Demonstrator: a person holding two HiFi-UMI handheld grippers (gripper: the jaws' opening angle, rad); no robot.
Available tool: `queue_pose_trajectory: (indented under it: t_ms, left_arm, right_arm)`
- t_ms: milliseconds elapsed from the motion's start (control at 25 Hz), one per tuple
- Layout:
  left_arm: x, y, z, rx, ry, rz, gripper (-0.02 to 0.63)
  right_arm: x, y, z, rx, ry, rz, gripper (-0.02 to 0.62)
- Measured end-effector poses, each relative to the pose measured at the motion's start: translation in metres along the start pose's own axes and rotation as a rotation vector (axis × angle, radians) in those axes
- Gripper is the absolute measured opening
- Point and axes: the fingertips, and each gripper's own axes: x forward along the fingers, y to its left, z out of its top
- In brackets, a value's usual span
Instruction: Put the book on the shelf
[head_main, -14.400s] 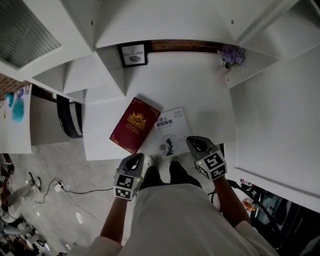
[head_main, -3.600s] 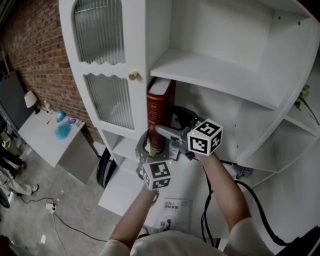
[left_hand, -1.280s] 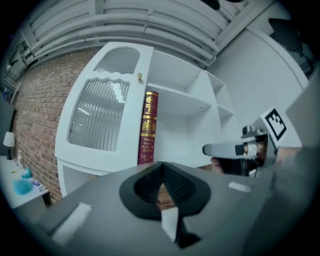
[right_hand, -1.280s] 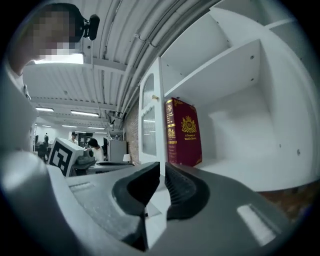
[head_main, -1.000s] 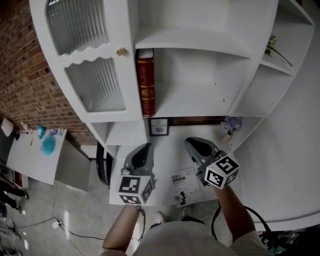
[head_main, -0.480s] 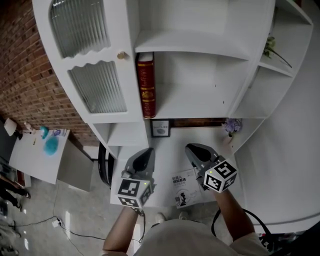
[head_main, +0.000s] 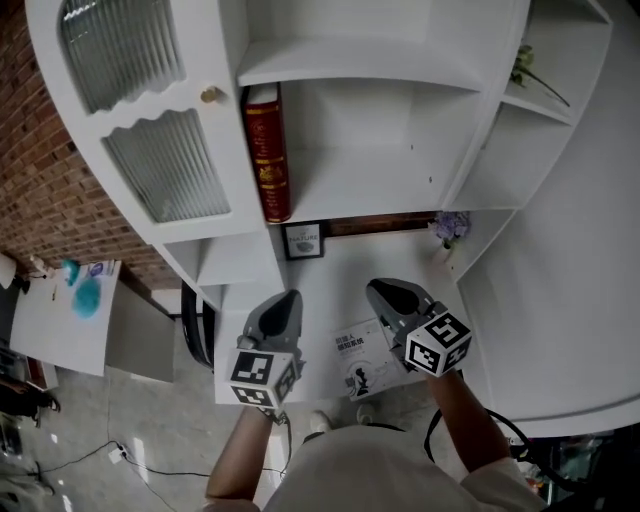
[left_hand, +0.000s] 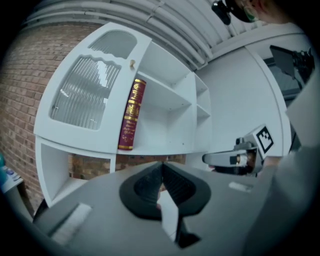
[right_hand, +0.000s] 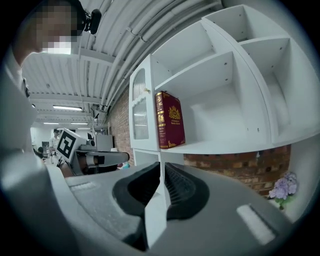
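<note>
Grey left gripper (head_main: 287, 298), jaws pressed together on nothing, marker cube of black-and-white squares at its rear; it hangs above the front edge of the desk (head_main: 330, 270). Grey right gripper (head_main: 379, 289), same pattern, jaws likewise closed with nothing between, just beside it and over a white booklet (head_main: 360, 365). That booklet lies flat near the desk's front edge, right of centre, with a dark printed heading in Chinese characters too small to read. Small black-framed card (head_main: 303, 240), propped at the desk's back edge; its lettering is not legible. Purple flower sprig (head_main: 448, 228), at the back right corner. White shelf (head_main: 370, 200), above the desk's back edge, carries the red book (head_main: 266, 150): upright at the shelf's left end against the side panel, spine out, with gold bands, a crest and gold lettering that cannot be made out. Ribbed-glass cabinet door (head_main: 165, 165) with a brass knob (head_main: 211, 95) stands just left of it. Judgement: placement looks complete, and the book seems steady. What is left is best done by keeping both grippers low and well apart from the shelf, without brushing the booklet, and not gripping the spine again.
</note>
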Motion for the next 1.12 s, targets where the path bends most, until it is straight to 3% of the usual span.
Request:
queue_pose_trajectory:
  t_ms: [480, 800, 1120]
  left_arm:
    - [0.013, -0.020, -0.079, -0.038, 0.102, -0.104, 0.009]
    - [0.024, -0.032, -0.123, -0.069, 0.168, -0.083, 0.008]
    - [0.036, -0.067, -0.194, -0.128, 0.266, -0.078, 0.008]
  right_arm:
    - [-0.028, -0.014, -0.081, 0.071, 0.108, -0.080, 0.031]
    - [-0.038, -0.031, -0.123, 0.071, 0.173, -0.039, 0.038]
    - [-0.061, -0.066, -0.186, 0.106, 0.296, 0.019, 0.065]
